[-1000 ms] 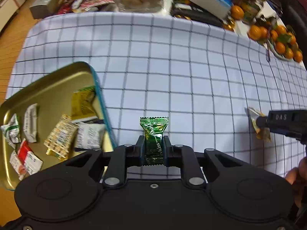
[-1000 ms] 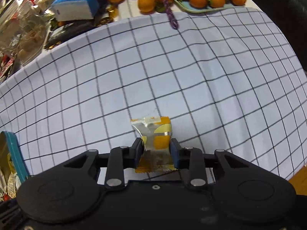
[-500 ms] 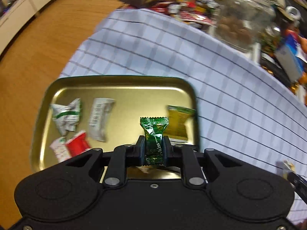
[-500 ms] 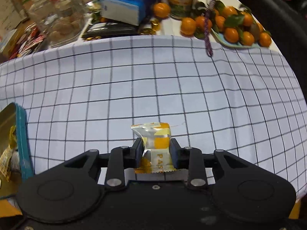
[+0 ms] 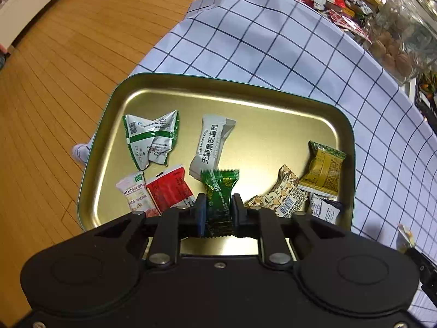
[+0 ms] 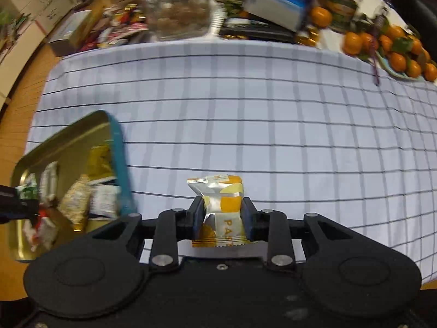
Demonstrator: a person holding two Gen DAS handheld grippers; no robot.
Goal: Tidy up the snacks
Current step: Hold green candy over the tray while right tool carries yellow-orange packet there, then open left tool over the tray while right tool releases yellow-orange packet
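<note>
My left gripper (image 5: 218, 207) hangs over the gold tray (image 5: 245, 125), pointing down. A green candy (image 5: 218, 188) sits between its pads, which still touch it as the jaws are opening. Several wrapped snacks lie in the tray, among them a white-green packet (image 5: 150, 139), a grey bar (image 5: 210, 142) and a red one (image 5: 169, 191). In the right wrist view, my right gripper (image 6: 222, 210) is shut on an orange-and-silver snack (image 6: 218, 191) above the checked cloth (image 6: 273, 123). The tray (image 6: 68, 142) lies to its left.
At the back of the table stand a glass jar of nuts (image 5: 404, 41), a heap of loose snacks (image 5: 341, 2), a blue-white box (image 6: 278, 2) and a plate of oranges (image 6: 396, 49). The tray overhangs the table's left edge above wooden floor (image 5: 54, 82).
My left gripper carried the green candy left from over the cloth to above the tray. My right gripper lifted the orange snack and swung left, bringing the tray into its view.
</note>
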